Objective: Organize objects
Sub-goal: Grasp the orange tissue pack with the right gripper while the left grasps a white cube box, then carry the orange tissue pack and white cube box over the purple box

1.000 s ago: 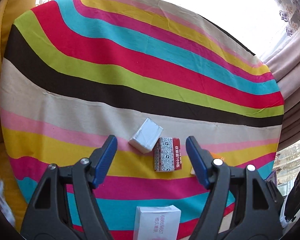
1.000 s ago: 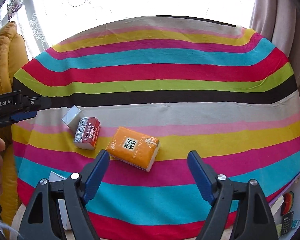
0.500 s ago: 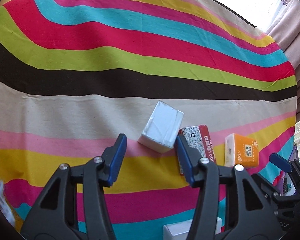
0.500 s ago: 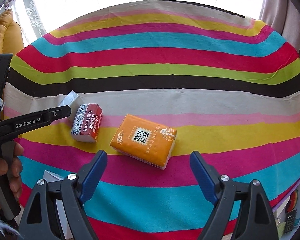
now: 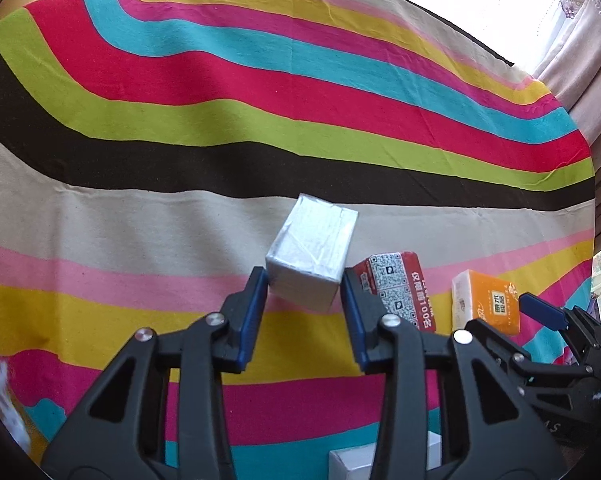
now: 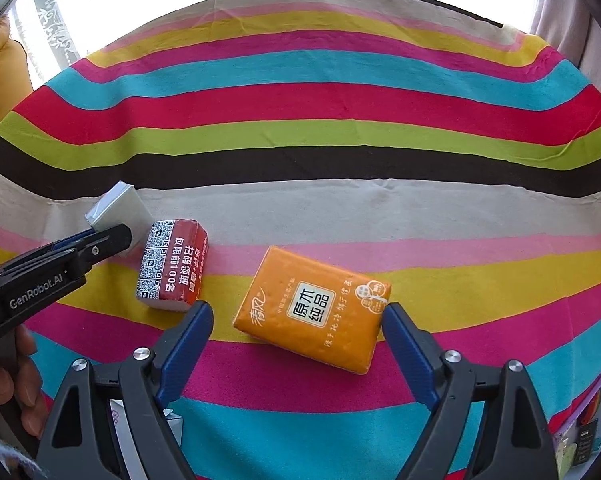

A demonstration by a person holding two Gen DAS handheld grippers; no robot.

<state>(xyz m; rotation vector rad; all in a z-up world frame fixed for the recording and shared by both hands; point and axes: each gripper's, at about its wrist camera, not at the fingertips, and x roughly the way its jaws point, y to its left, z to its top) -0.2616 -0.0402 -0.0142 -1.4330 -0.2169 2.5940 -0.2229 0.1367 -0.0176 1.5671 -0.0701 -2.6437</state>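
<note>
A white tissue pack (image 5: 312,254) lies on the striped tablecloth (image 5: 260,80). My left gripper (image 5: 303,280) has its jaws closed in on the pack's near end, both pads touching it. The pack also shows in the right wrist view (image 6: 114,208). A red pack (image 5: 398,290) lies just right of it and shows in the right wrist view (image 6: 174,266) too. An orange tissue pack (image 6: 312,312) lies beyond my right gripper (image 6: 298,316), which is open with its fingertips either side of the pack's near edge.
A white box (image 5: 356,462) sits near the table's front edge below my left gripper. A yellow chair (image 6: 4,80) stands at the left. Curtains (image 5: 580,52) hang at the back right. Small items (image 6: 580,440) lie at the lower right.
My left gripper moved forward and closed from wide open onto the white pack. My right gripper moved in toward the orange pack and stayed open.
</note>
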